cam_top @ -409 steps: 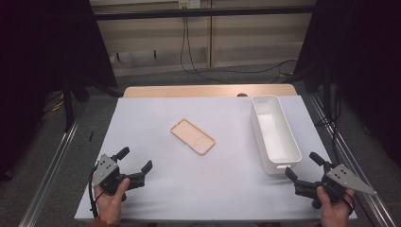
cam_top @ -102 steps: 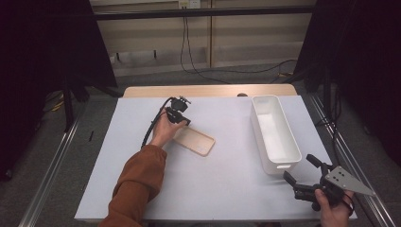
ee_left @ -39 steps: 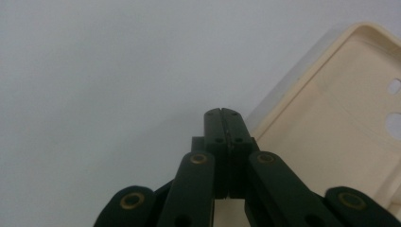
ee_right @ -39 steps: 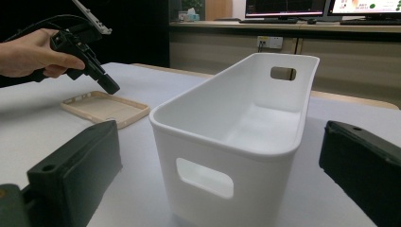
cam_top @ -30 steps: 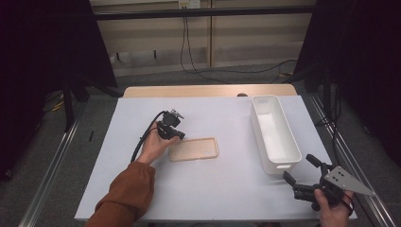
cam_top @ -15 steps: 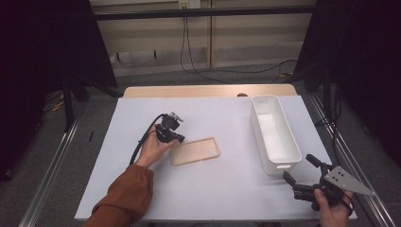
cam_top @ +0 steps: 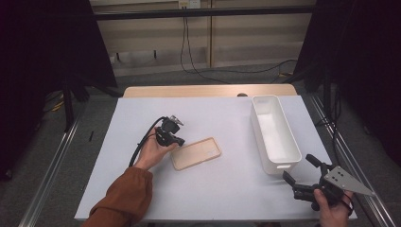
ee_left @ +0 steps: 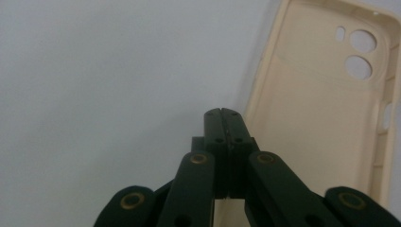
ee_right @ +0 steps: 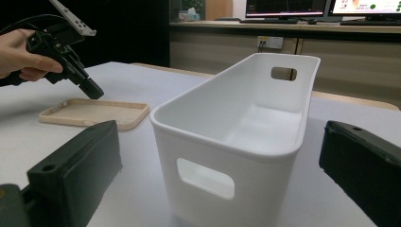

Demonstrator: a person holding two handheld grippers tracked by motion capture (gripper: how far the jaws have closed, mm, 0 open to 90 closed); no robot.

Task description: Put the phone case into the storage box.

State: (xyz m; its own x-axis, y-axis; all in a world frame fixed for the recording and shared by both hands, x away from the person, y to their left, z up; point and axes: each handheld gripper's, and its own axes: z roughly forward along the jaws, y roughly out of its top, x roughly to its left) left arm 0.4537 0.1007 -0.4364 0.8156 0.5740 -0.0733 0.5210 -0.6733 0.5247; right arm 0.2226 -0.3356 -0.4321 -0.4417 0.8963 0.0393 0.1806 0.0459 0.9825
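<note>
You have the left gripper point(cam_top: 178, 141), jaws closed on nothing, at the phone case point(cam_top: 196, 153) mid-frame; case not yet gripped, right gripper point(cam_top: 302, 185) jaws open, idle lower right.

I have a table point(cam_top: 142, 189) under a white sheet, with a strip of bare wood showing along its far edge. Two things lie flat on it. A beige phone case point(cam_top: 196, 153) rests open side up just beside the closed fingertips of my left gripper point(cam_top: 180, 141), its near edge right at them, its camera cut-outs at the end away from them. A white bin point(cam_top: 274, 133) stands well apart from those fingertips, directly ahead of my right gripper's point(cam_top: 299, 176) spread fingers.
</note>
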